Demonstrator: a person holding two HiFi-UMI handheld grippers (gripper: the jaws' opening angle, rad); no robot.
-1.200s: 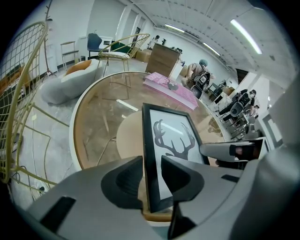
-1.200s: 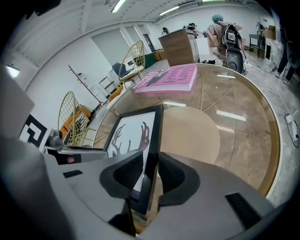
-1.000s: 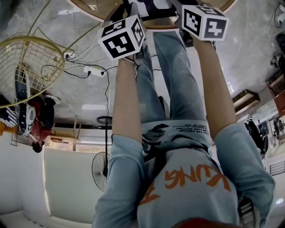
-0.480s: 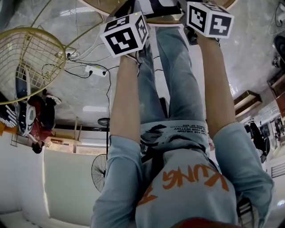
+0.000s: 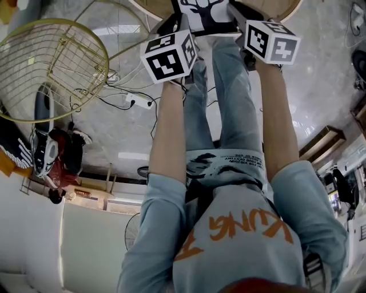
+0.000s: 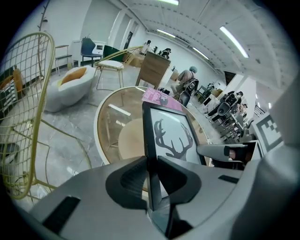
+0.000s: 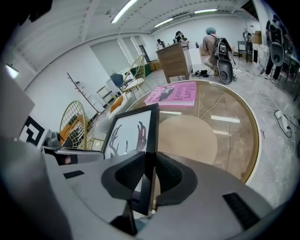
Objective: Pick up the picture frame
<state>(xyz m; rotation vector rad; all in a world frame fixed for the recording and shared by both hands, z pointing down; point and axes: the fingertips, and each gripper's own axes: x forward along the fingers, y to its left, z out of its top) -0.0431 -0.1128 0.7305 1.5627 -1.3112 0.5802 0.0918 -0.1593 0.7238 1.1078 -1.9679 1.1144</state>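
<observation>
The picture frame (image 6: 171, 136) is black-edged, with a white print of deer antlers. It hangs tilted above the round glass table (image 6: 101, 117), held by its two side edges. My left gripper (image 6: 151, 176) is shut on the frame's left edge, which stands thin between the pads. My right gripper (image 7: 149, 173) is shut on the opposite edge of the frame (image 7: 129, 133). In the head view the frame (image 5: 205, 14) shows at the top edge, between the left gripper (image 5: 182, 26) and the right gripper (image 5: 239, 12).
A pink book (image 7: 173, 93) lies on the gold-rimmed table (image 7: 253, 136) beyond the frame. A gold wire chair (image 5: 51, 68) stands to the left, with a power strip (image 5: 137, 100) and cables on the floor. A wooden cabinet (image 7: 174, 61) and people are far behind.
Both grippers have risen together with the frame between them. More of the antler print now shows at the top of the head view, and the wire chair has shifted right in it.
</observation>
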